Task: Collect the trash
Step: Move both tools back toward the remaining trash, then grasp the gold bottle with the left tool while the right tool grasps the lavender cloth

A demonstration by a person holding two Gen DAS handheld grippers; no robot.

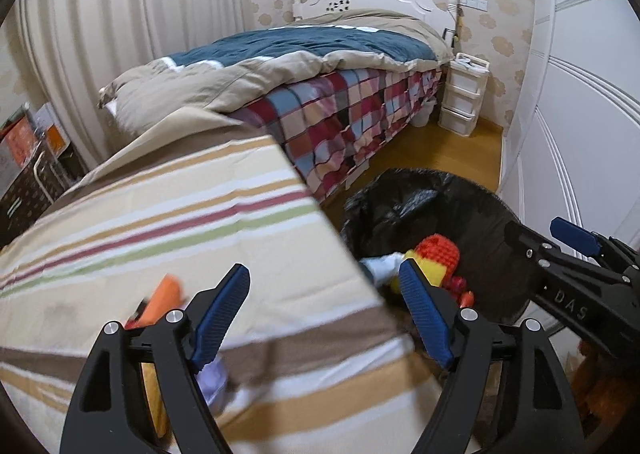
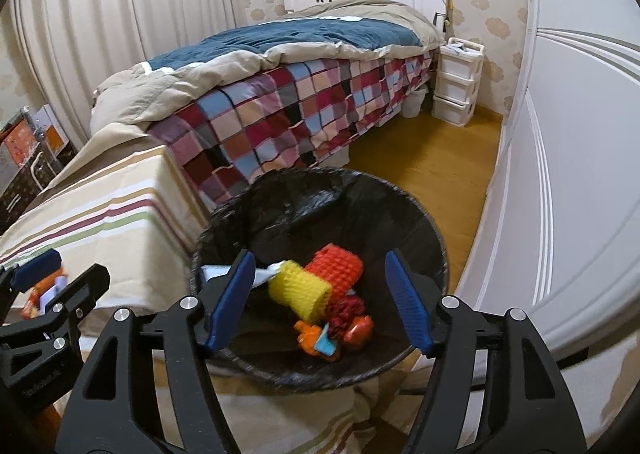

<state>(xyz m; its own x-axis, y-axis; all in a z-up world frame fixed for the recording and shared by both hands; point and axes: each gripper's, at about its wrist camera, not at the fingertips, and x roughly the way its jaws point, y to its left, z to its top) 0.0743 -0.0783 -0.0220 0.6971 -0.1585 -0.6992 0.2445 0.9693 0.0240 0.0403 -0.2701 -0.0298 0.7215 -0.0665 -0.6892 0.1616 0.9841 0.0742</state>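
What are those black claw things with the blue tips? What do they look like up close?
They are two matching hand-held tools. The left gripper and right gripper each have a black plastic frame with triangular cut-outs, silver round bolts, and long ribbed blue pads lining the jaws. One arm carries pale "DAS" lettering. No cables or sleeves show.

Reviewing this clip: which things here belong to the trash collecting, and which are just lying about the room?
Job:
bin with black liner
foam nets and wrappers inside it
orange item on the striped cloth
left tool, right tool, both open, empty

Lying about:
bed
drawer unit
wardrobe
curtain
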